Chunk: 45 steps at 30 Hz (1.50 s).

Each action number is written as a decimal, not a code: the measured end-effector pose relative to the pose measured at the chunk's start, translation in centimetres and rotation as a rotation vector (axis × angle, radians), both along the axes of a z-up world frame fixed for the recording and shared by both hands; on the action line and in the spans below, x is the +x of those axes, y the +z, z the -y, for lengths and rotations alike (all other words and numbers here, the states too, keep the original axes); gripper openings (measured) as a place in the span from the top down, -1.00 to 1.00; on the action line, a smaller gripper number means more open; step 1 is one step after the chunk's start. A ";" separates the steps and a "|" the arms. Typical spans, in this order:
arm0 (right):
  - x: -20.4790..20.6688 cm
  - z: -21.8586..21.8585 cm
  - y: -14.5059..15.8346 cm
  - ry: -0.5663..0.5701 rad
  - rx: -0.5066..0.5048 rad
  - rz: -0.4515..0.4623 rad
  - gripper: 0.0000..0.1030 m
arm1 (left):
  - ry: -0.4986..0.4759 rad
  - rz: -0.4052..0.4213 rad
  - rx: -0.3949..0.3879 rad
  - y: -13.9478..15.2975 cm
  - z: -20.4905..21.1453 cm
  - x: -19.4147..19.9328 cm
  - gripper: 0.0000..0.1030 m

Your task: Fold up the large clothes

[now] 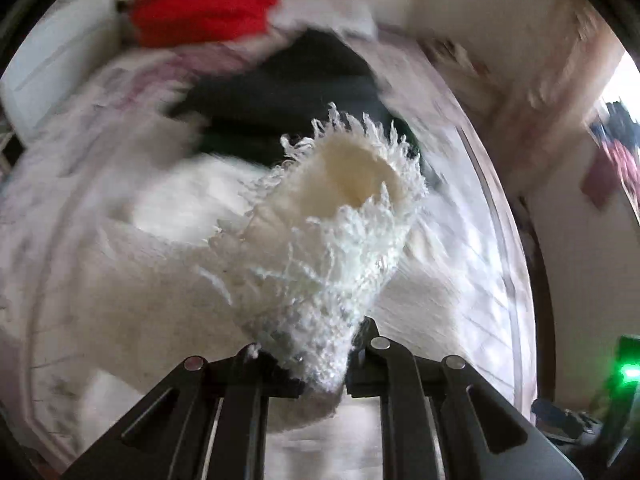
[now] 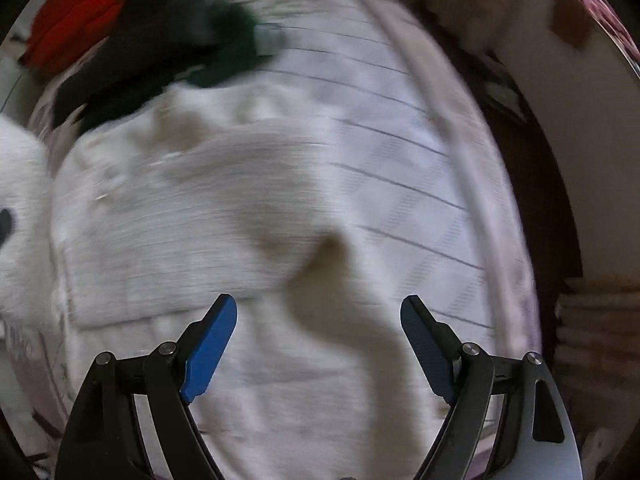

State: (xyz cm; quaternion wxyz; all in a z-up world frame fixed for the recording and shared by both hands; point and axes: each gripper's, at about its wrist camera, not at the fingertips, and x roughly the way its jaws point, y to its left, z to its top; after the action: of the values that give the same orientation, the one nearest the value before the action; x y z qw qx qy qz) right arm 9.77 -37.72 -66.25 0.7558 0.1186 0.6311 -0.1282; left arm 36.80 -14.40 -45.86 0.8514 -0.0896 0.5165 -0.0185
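Note:
A white knit sweater [image 2: 192, 208] lies spread on the bed. My left gripper [image 1: 320, 364] is shut on its fringed sleeve cuff [image 1: 340, 220], which stands up in front of the camera with its opening facing up. The rest of the sweater [image 1: 152, 248] trails to the left below it. My right gripper [image 2: 318, 332] is open with its blue pads [image 2: 210, 352] apart, hovering empty over the sweater's body. The lifted sleeve shows at the left edge of the right wrist view [image 2: 20, 220].
The bed has a pale lined cover [image 2: 400, 152]. A dark green garment [image 1: 288, 92] and a red garment [image 1: 204, 0] lie at the far end; both show in the right wrist view too, dark [image 2: 160, 36] and red [image 2: 80, 4]. The bed's edge [image 2: 508, 184] runs along the right.

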 end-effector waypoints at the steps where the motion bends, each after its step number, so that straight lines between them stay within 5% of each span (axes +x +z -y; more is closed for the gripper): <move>1: -0.4 1.5 -0.2 -0.021 0.003 -0.005 -0.66 | -0.018 -0.026 -0.003 -0.9 1.5 0.6 0.79; 5: -1.9 6.2 -1.0 -0.096 0.040 -0.008 -0.66 | -0.082 -0.118 -0.026 -4.6 4.9 1.5 0.45; 7: -2.3 7.7 -1.1 -0.132 0.096 0.007 -0.66 | -0.093 -0.104 -0.038 -4.2 4.7 1.2 0.01; 8: -2.3 8.1 -1.0 -0.143 0.121 0.013 -0.66 | -0.090 -0.100 -0.044 -3.7 4.7 0.9 -0.46; 9: -2.2 8.5 -0.9 -0.156 0.154 0.020 -0.66 | -0.067 -0.087 -0.039 -2.7 3.8 0.4 -0.70; 11: -2.1 8.7 -0.4 -0.189 0.260 0.057 -0.66 | -0.025 -0.063 -0.019 -1.0 3.5 -1.0 -0.70; 17: 2.9 5.1 -0.5 -0.129 0.520 0.124 -0.66 | 0.225 -0.067 0.091 1.9 -6.2 -5.3 -0.70; 22: 8.2 -0.7 -6.0 0.019 0.493 -0.033 -0.67 | 0.412 -0.181 0.221 -0.5 -14.6 -8.1 -0.70; 23: 8.8 -1.7 -7.3 0.040 0.497 -0.066 -0.57 | 0.429 -0.192 0.227 -1.2 -15.2 -8.3 -0.70; 25: 9.7 -3.7 -8.4 0.099 0.435 -0.100 0.74 | 0.472 -0.217 0.240 -2.2 -17.1 -8.7 -0.70; 26: 9.9 -4.5 -7.9 0.124 0.397 -0.082 0.88 | 0.488 -0.217 0.244 -2.4 -17.8 -8.6 -0.70; 32: 10.4 -4.7 0.5 0.155 0.246 0.195 0.90 | 0.496 -0.176 0.221 -2.2 -19.5 -6.9 -0.70; 34: 11.2 -4.3 0.9 0.152 0.202 0.229 0.90 | 0.487 -0.164 0.213 -2.8 -19.6 -5.1 -0.70; 38: 13.9 -3.8 -4.1 0.198 0.156 0.082 0.88 | 0.456 -0.198 0.226 -5.5 -19.9 -1.2 -0.70; 40: 14.5 -2.9 -7.0 0.161 0.251 -0.044 0.86 | 0.426 -0.278 0.235 -9.0 -20.3 1.0 -0.70; 43: 12.8 0.9 -5.4 0.016 0.364 0.002 0.42 | 0.414 -0.364 0.216 -12.8 -21.4 2.4 -0.79; 45: 10.9 2.9 -3.2 -0.034 0.315 0.050 -0.05 | 0.424 -0.354 0.208 -12.8 -21.9 2.4 -0.94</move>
State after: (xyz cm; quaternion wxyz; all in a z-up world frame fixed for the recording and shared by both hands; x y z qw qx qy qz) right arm 20.70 -40.58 -69.49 0.7411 0.2495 0.6223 -0.0373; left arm 39.19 7.51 -58.66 0.7374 -0.1095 0.6261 0.2287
